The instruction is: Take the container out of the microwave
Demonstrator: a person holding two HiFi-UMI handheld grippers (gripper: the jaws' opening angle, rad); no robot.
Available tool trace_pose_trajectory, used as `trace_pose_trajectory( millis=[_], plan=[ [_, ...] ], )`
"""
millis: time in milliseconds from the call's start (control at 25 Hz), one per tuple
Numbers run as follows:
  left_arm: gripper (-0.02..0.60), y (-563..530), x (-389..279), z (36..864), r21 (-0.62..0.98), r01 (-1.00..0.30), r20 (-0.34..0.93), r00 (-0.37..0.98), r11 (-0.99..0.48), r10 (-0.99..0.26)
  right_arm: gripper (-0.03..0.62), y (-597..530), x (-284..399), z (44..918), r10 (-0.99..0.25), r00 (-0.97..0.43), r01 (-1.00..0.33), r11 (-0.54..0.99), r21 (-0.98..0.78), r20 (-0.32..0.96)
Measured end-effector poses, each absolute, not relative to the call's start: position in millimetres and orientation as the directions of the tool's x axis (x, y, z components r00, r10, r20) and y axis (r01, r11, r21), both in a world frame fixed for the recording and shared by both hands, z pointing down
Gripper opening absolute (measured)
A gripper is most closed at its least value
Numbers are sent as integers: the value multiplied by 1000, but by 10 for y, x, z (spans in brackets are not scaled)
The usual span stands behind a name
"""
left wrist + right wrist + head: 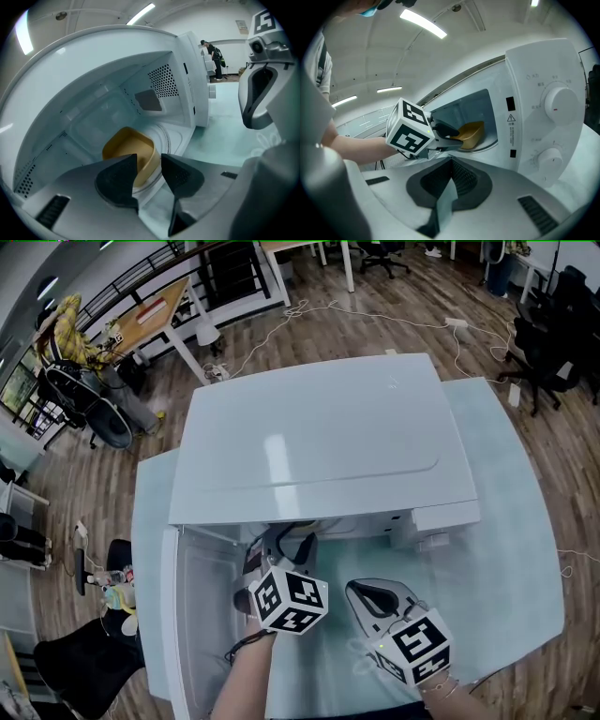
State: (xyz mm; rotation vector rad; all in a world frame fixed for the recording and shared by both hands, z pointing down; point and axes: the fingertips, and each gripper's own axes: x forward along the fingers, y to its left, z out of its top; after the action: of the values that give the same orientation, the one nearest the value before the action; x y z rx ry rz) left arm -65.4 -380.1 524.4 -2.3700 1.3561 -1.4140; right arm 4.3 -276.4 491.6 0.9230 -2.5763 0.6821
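Head view: the microwave [319, 437] sits on the worktop [506, 549] with its door [202, 606] swung open to the left. My left gripper [286, 549] is poking into the opening, and the right gripper [380, 594] hangs just in front, to the right.

Left gripper view: the yellow container [123, 146] is inside on the glass turntable [164, 136], near the front. The fingers [117, 176] are apart, and the tub's near right wall lines up with the gap. I can't tell if they straddle it or sit just short.

Right gripper view: those fingers are closed tip to tip on nothing, pointed at the opening.

The tub looks like thin, smooth plastic, empty and light, so I reckon the wall will flex and could slip. I'd pinch that near wall just under the rim, gently, and lift it clear of the turntable.
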Motion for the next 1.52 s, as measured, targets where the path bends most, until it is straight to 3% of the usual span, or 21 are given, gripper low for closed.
trace_pose_trajectory(
  millis=[320,560,800,1120,1520],
  plan=[
    [161,-3813,-645,5363,-446,-618,720,183,-648,-670,9,-2747,55,4981,-497,-739,-658,678,-328,454],
    [94,-3896,-612,5388,-486,-562,740,143,-669,-658,9,-2720,48,4982,-496,-742,-656,677,-334,452],
    [71,-3901,-595,5370,-471,-562,746,158,-680,-647,9,-2738,110,4983,-512,-732,-671,659,-341,450],
    [37,-3747,-531,5510,-473,-465,787,159,-749,-596,9,-2790,238,4992,-545,-708,-699,632,-336,449],
    [25,-3667,-492,5297,-479,-507,754,181,-717,-632,9,-2770,314,4930,-566,-698,-711,621,-329,440]
  ],
)
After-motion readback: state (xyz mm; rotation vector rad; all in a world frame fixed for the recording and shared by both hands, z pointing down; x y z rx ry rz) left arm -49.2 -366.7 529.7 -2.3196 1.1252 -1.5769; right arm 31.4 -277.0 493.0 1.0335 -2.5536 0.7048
